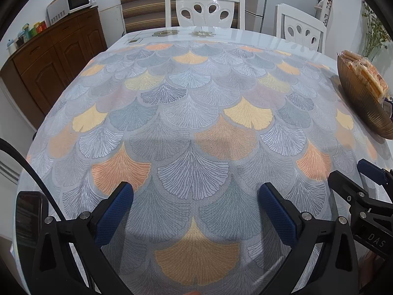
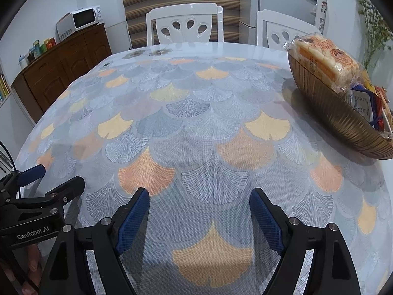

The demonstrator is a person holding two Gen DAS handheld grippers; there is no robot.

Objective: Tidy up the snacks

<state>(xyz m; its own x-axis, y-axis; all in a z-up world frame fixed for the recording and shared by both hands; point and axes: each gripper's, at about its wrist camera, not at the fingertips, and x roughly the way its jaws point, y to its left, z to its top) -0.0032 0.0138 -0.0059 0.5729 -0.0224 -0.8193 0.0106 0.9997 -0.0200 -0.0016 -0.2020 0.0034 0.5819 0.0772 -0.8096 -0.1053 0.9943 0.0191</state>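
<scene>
A ribbed brown bowl (image 2: pixel 341 120) stands at the right side of the table and holds several packaged snacks. A clear pack of pale crackers (image 2: pixel 324 59) lies on top, with blue and red packets (image 2: pixel 368 108) beside it. The bowl also shows in the left wrist view (image 1: pixel 363 103). My left gripper (image 1: pixel 195 211) is open and empty, low over the cloth near the front edge. My right gripper (image 2: pixel 199 218) is open and empty, just to its right, left of the bowl. Each gripper appears in the other's view: the right gripper (image 1: pixel 368 184) and the left gripper (image 2: pixel 46 186).
The table (image 1: pixel 186 113) carries a fan-pattern cloth. Two white chairs (image 1: pixel 203 9) stand at its far side. A brown cabinet (image 1: pixel 56 56) with a microwave (image 1: pixel 73 2) and jars is at the left. A dark phone (image 1: pixel 28 218) lies at the front left.
</scene>
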